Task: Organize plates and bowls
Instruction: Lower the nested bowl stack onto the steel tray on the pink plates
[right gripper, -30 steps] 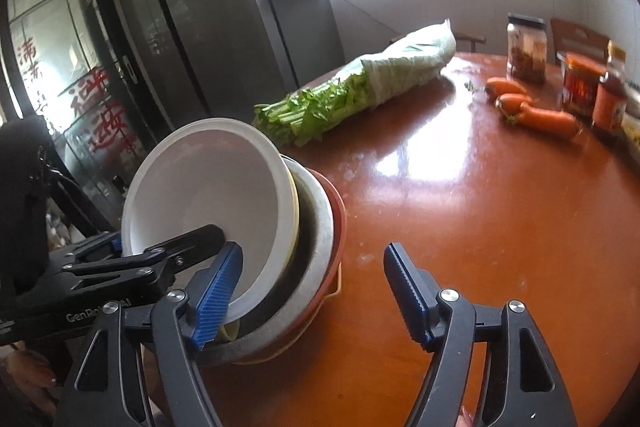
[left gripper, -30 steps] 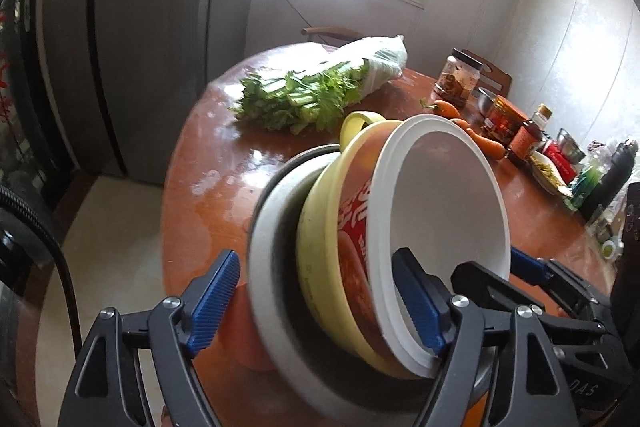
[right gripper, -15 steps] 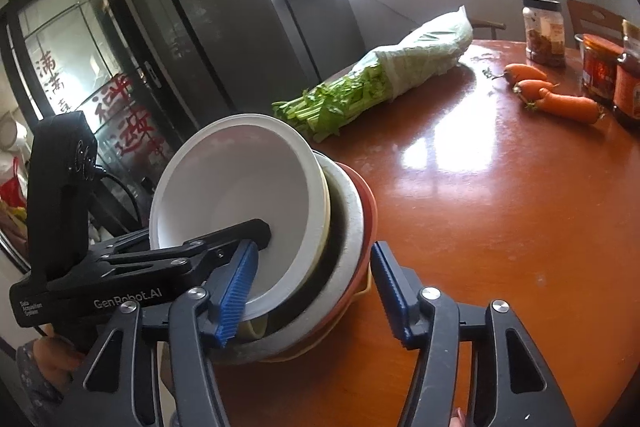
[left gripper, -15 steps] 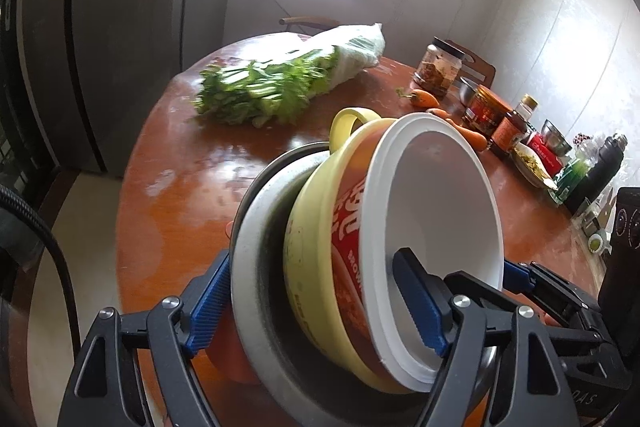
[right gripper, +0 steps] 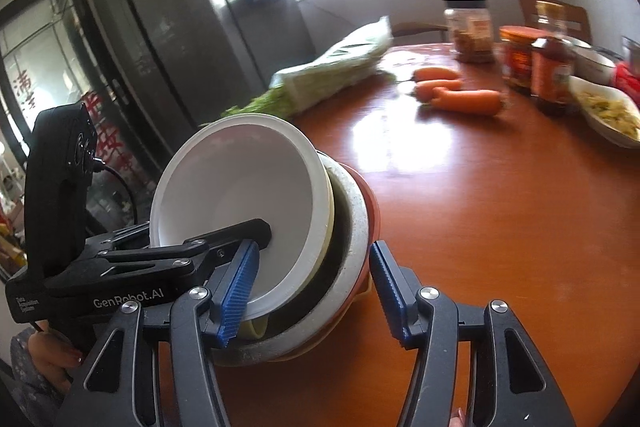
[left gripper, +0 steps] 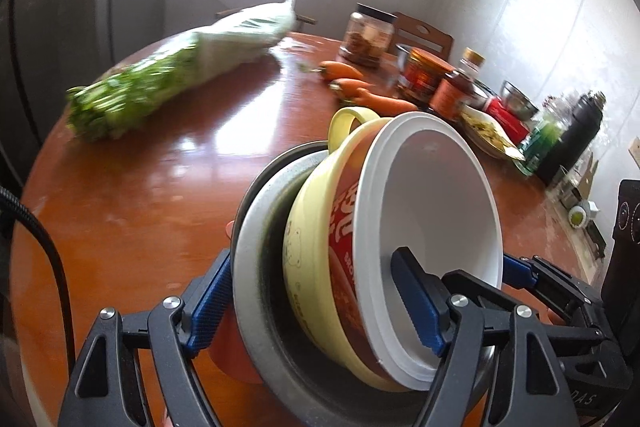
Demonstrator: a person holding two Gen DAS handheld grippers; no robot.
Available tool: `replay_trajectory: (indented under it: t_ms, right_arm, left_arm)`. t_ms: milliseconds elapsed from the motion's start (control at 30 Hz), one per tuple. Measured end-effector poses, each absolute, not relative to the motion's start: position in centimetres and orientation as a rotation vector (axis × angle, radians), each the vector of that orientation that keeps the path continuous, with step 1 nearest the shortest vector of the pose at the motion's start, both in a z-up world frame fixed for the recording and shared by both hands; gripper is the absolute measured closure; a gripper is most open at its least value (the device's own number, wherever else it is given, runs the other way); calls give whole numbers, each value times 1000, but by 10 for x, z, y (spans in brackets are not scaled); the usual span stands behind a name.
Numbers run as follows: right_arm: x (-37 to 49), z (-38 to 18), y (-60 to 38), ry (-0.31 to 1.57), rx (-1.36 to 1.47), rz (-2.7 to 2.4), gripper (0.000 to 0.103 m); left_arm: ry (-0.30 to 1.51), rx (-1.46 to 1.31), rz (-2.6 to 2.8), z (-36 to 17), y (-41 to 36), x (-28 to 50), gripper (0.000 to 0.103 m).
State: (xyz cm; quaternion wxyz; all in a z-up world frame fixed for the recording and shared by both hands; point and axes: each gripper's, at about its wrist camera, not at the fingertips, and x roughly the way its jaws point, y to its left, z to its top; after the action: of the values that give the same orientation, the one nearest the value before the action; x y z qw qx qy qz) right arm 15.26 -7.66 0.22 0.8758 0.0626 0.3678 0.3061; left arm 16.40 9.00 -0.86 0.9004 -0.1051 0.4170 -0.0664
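A nested stack tilts on its side above the round brown table (left gripper: 152, 187): a white bowl (left gripper: 436, 211) inside a yellow handled bowl (left gripper: 312, 227), inside a grey bowl (left gripper: 256, 251), with an orange bowl (right gripper: 370, 205) at the back. My left gripper (left gripper: 316, 303) is shut across the whole stack, one finger inside the white bowl. My right gripper (right gripper: 316, 287) also clamps the stack, its left pad (right gripper: 236, 291) inside the white bowl (right gripper: 240, 187) and its right pad behind the orange bowl.
A bag of celery (left gripper: 180, 67), carrots (left gripper: 360, 91), jars (left gripper: 368, 35), a dish of food (right gripper: 608, 107) and a black flask (left gripper: 576, 135) stand at the table's far side. A dark fridge (right gripper: 168, 39) stands at left.
Both grippers have swung with the stack so more of the table's right side shows. The right gripper's pads have closed in onto the stack.
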Motion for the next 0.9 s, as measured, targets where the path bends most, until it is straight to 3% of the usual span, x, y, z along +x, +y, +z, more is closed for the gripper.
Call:
replay_trajectory:
  t_ms: [400,900]
  right_arm:
    - [157,1,-158,760,158,568,43]
    - [158,0,-175,747,166,555,43]
  left_arm:
    - [880,-171,-182,-7,17,181,25]
    - [875,-150,-166,-8,-1,185,24]
